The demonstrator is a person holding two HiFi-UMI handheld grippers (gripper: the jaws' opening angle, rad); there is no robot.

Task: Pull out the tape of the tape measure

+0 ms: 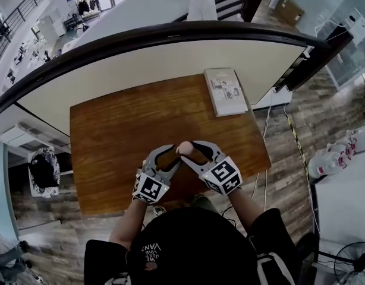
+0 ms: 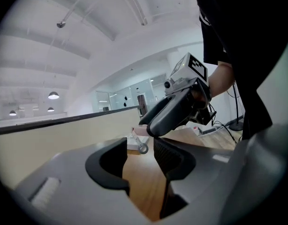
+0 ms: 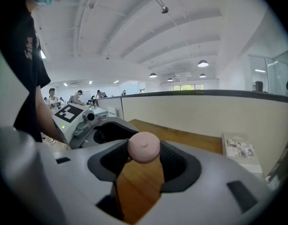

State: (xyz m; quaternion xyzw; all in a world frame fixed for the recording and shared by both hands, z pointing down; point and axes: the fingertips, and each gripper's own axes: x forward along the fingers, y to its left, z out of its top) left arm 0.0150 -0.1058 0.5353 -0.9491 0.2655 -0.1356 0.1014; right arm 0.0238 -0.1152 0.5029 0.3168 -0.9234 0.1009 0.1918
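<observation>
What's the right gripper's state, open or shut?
Shut: the right gripper is clamped on the pink tape measure; in its own view both fingers press its sides.

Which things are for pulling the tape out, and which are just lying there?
For the job: pink round tape measure, held in the right tongs; its small metal ring; the open left tongs.
Just lying about: pale booklet on the brown wooden table.
</observation>
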